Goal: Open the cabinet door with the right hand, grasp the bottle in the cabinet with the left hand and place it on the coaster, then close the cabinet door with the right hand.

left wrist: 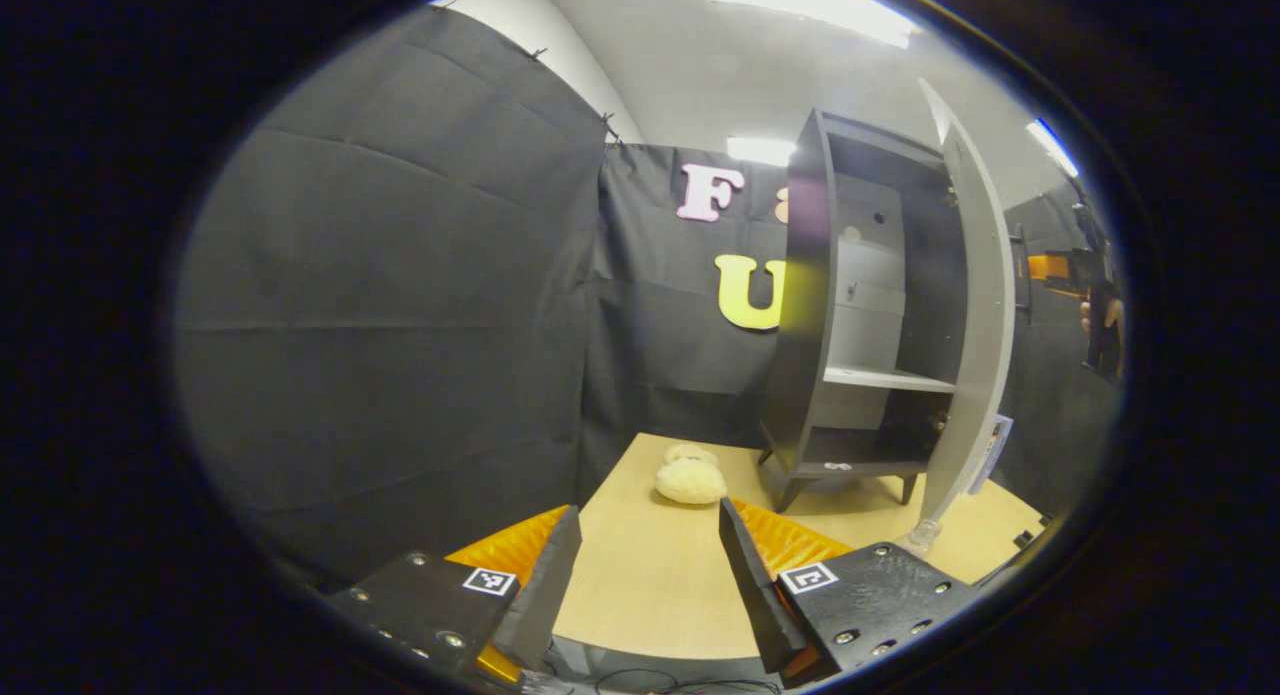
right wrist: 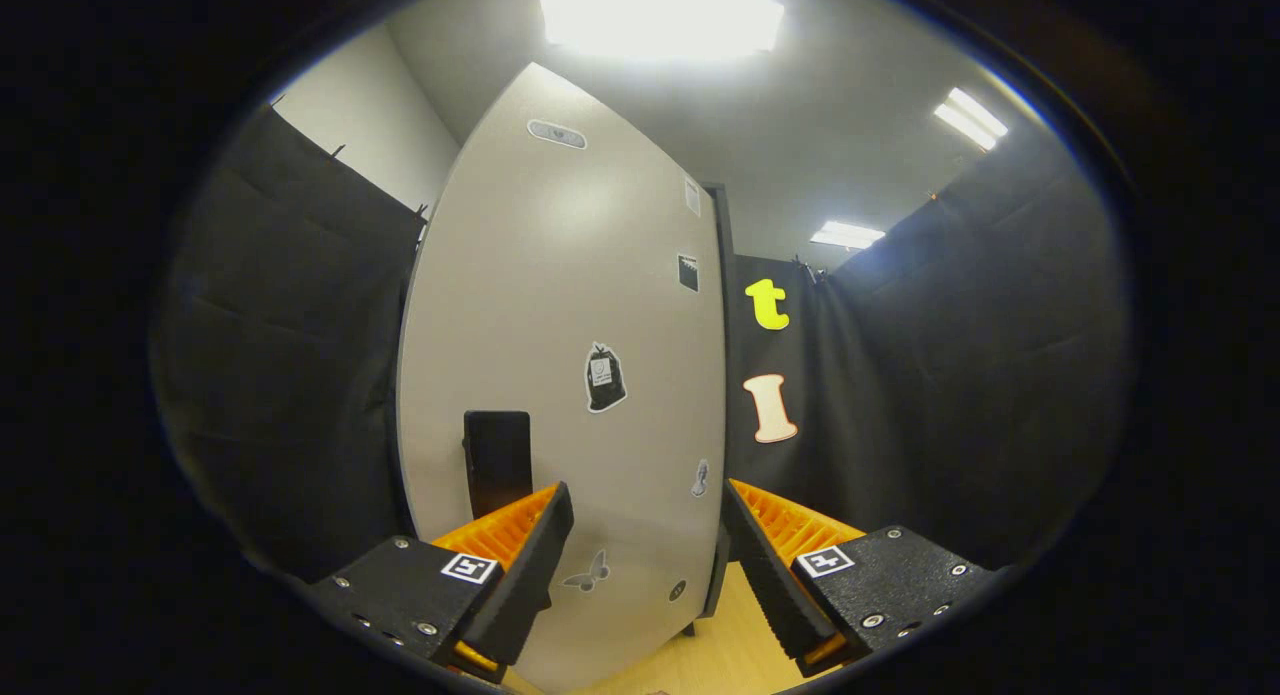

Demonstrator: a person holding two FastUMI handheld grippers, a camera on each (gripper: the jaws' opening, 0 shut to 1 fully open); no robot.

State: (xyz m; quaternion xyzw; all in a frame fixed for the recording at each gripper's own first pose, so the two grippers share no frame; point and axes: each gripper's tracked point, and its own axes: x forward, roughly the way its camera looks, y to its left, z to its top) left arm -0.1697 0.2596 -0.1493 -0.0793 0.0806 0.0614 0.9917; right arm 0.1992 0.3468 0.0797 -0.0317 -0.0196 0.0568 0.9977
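Observation:
The dark cabinet (left wrist: 800,305) stands on the table with its pale door (left wrist: 985,305) swung open, and its shelves look bare. A small clear bottle (left wrist: 925,533) stands on the table by the door's foot; I cannot tell what lies under it. My left gripper (left wrist: 650,512) is open over the near table, well short of the cabinet. My right gripper (right wrist: 646,490) is open close to the door's outer face (right wrist: 560,375), its left finger just right of the dark handle (right wrist: 497,460). In the left gripper view it appears beyond the door, held by a hand (left wrist: 1100,320).
A cream fluffy object (left wrist: 690,478) lies on the wooden table (left wrist: 650,585) left of the cabinet's feet. A small item (left wrist: 838,466) rests on the cabinet's bottom board. Stickers dot the door's outer face. Black cloth walls close in the booth.

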